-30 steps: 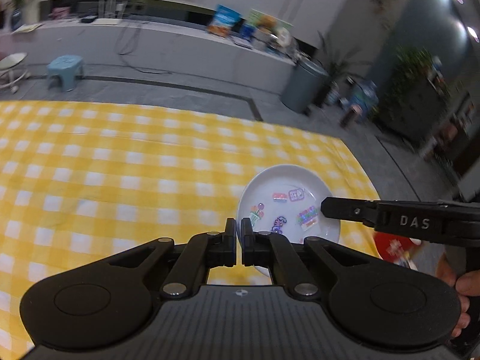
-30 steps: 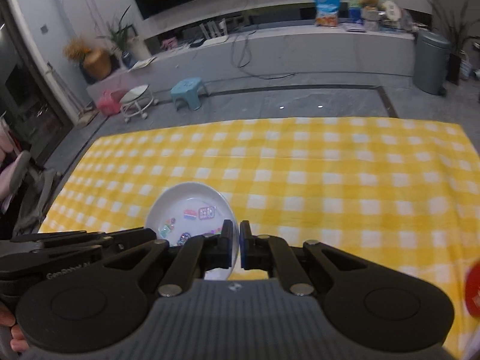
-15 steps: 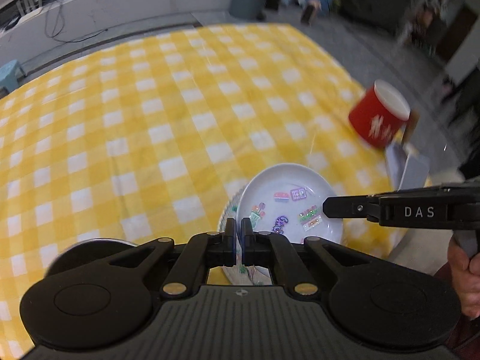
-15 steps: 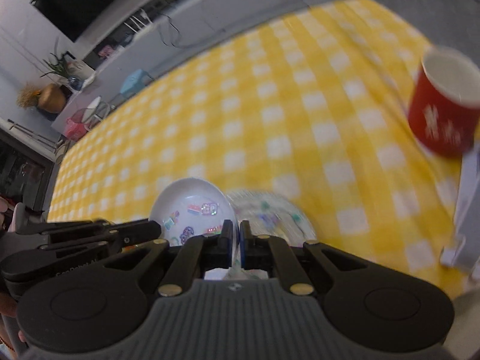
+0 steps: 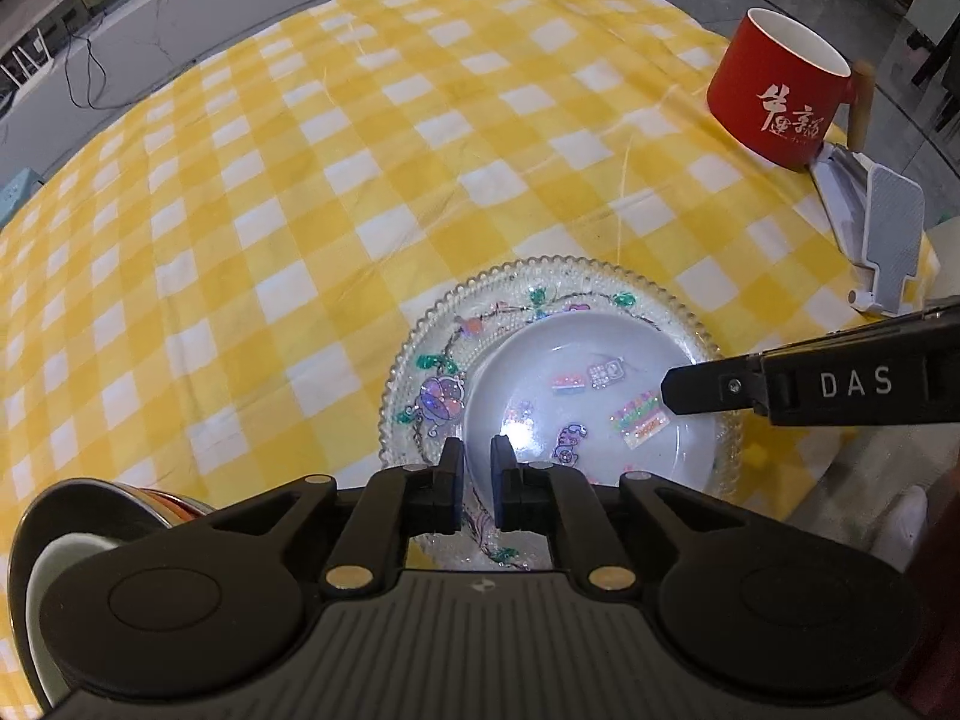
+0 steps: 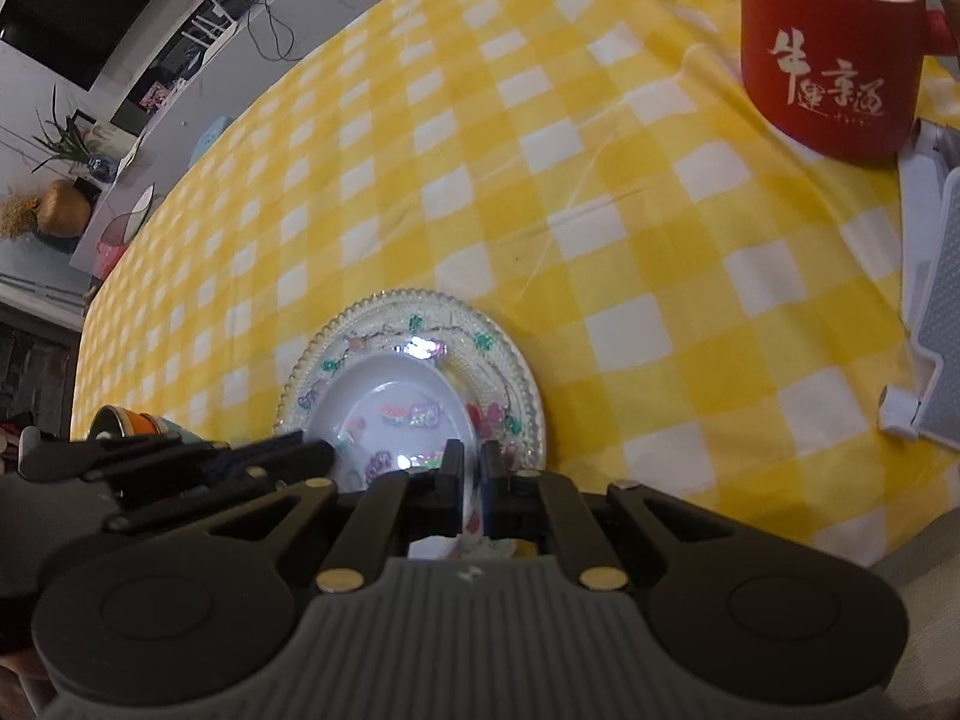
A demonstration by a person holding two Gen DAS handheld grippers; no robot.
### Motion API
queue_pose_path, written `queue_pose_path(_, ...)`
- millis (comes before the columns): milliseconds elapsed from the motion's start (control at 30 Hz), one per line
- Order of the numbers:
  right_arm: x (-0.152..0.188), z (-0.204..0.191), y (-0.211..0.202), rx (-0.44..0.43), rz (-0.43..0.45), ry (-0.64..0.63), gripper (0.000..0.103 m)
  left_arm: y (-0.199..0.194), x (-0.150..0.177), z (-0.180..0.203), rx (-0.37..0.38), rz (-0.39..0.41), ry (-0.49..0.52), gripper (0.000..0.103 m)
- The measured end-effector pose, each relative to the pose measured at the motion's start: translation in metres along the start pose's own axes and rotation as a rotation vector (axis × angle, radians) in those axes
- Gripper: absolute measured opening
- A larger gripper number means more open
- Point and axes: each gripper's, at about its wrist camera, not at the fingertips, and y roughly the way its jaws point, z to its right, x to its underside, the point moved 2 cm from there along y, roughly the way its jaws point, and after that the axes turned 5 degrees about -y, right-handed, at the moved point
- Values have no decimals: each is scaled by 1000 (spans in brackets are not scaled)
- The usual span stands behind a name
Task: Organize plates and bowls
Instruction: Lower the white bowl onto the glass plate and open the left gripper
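A small white plate with stickers [image 5: 591, 402] [image 6: 396, 408] lies on or just above a larger clear glass plate with a beaded rim and flower print [image 5: 432, 372] [image 6: 510, 360], on the yellow checked cloth. My left gripper [image 5: 476, 468] is shut on the white plate's left rim. My right gripper [image 6: 472, 468] is shut on its right rim; its fingers [image 5: 720, 387] show in the left wrist view. Whether the two plates touch I cannot tell.
A red mug with white characters [image 5: 780, 90] [image 6: 828, 60] stands at the far right. A white and grey stand [image 5: 882, 234] [image 6: 936, 312] lies beside it near the table's edge. Stacked bowls [image 5: 90, 516] [image 6: 138, 426] sit at the near left.
Both grippers tilted down and lowered the white plate over the glass plate near the table's front right. The mug, the stand and the bowls came into view.
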Motion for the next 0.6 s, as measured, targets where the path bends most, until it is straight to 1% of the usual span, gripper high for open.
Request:
queue_pose_path(133, -1, 4, 0, -14, -1, 25, 5, -1, -1, -3, 6, 4, -19, 10)
queue_pose_path(233, 0, 8, 0, -18, -4, 19, 5, -1, 0, -1, -10, 27, 5, 12)
queue_pose_path(267, 1, 8, -1, -18, -4, 14, 7, -1, 1, 0, -18, 33, 13, 15)
queue_pose_path(300, 2, 6, -2, -23, -4, 12, 10, -1, 1, 0, -23, 37, 17, 18)
queue_pose_path(367, 1, 3, -2, -45, -5, 12, 25, -4, 1, 1, -14, 57, 21, 26)
queue_pose_path(433, 1, -1, -5, -48, 1, -6, 33, -9, 2, 1, -9, 87, 24, 39)
queue_pose_path(467, 1, -4, -6, -39, 6, -23, 34, -12, 1, 1, -9, 102, 25, 42)
queue_pose_path(500, 1, -6, -7, -26, 13, -36, 34, -16, 1, 1, -10, 117, 26, 48)
queue_pose_path(533, 1, -8, -9, -18, 20, -42, 36, -20, 1, 0, -9, 135, 25, 52)
queue_pose_path(600, 1, -7, -12, -24, 32, -38, 41, -28, 0, 0, -9, 169, 28, 58)
